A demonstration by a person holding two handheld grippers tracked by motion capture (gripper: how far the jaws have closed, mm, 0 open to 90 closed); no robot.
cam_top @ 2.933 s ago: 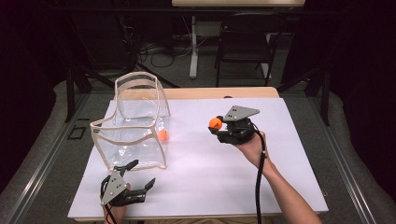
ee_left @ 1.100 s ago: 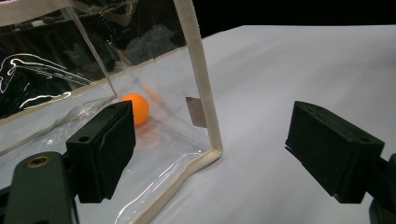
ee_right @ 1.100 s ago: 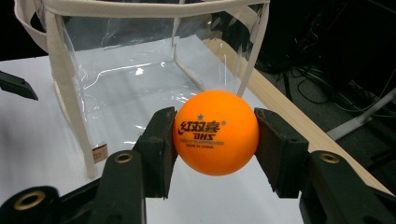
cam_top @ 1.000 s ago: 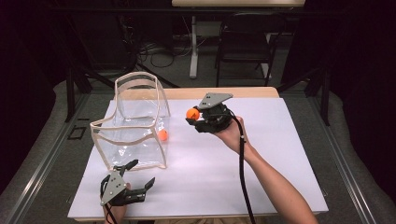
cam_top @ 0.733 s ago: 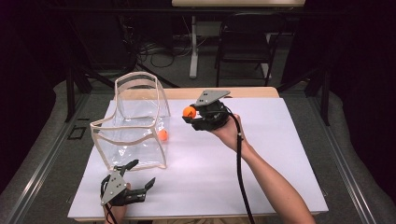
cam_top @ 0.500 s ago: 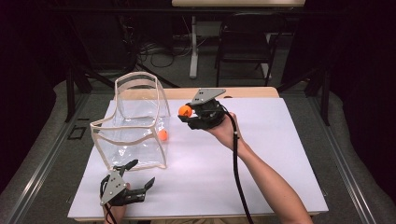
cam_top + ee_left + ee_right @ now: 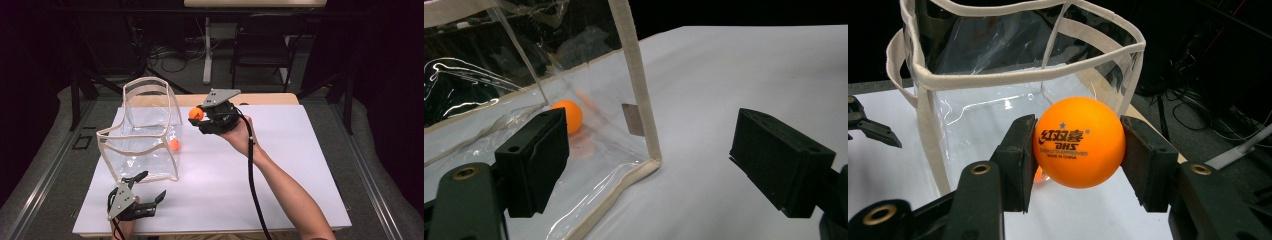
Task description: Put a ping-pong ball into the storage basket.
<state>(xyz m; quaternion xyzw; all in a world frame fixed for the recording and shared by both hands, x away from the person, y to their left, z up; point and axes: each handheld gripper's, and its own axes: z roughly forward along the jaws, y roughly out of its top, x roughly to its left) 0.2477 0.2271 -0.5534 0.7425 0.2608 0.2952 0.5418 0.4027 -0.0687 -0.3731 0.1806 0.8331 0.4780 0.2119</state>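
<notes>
My right gripper [image 7: 197, 116] is shut on an orange ping-pong ball [image 7: 1081, 142], held in the air just right of the clear plastic bag [image 7: 142, 135] and near its rim [image 7: 1023, 75]. The ball [image 7: 195, 114] carries printed lettering. A second orange ball [image 7: 174, 144] lies inside the bag on its floor, and it appears through the clear wall [image 7: 569, 116] in the left gripper view. My left gripper [image 7: 150, 192] rests low at the table's front, open, with nothing between its jaws, facing the bag's near corner [image 7: 651, 162].
The bag stands upright with a cream fabric trim on a white table top [image 7: 280, 165]. A chair [image 7: 260, 50] and a table leg [image 7: 206, 50] stand beyond the far edge, with cables on the floor.
My right gripper has carried the ball leftward across the table toward the bag's opening. The left gripper has stayed put.
</notes>
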